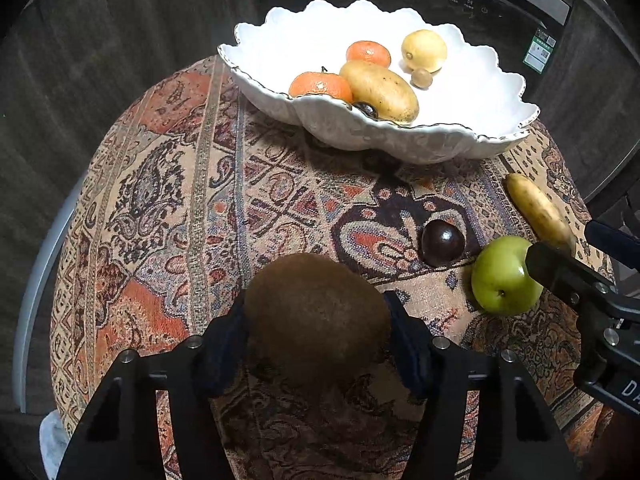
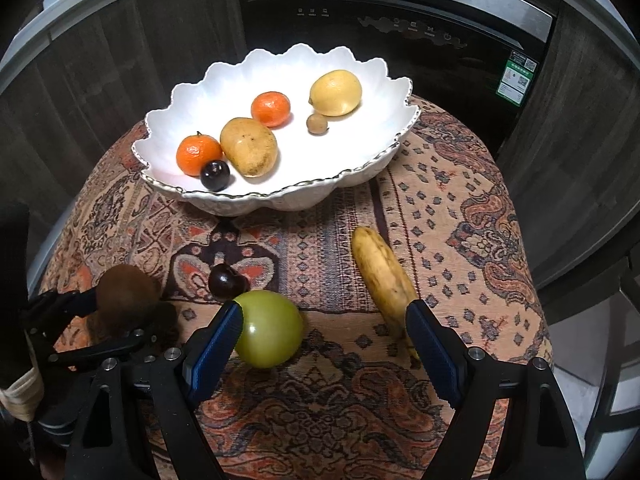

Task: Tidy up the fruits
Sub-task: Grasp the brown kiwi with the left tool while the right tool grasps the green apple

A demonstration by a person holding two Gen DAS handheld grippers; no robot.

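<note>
My left gripper (image 1: 318, 320) is shut on a brown kiwi (image 1: 316, 312), held over the patterned cloth; it also shows in the right wrist view (image 2: 124, 292). My right gripper (image 2: 324, 332) is open and empty, its fingers standing between a green apple (image 2: 268, 328) and a banana (image 2: 386, 280). A dark plum (image 2: 224, 280) lies just beyond the apple. The white scalloped bowl (image 2: 192, 92) at the back holds two tangerines (image 2: 199, 154), a mango (image 2: 249, 146), a lemon (image 2: 336, 92), a dark plum (image 2: 215, 175) and a small brown fruit (image 2: 317, 123).
The round table is covered by a patterned cloth (image 2: 460, 216). A dark appliance (image 2: 400, 32) and wood-panelled fronts stand behind the table. The table edge curves away on both sides.
</note>
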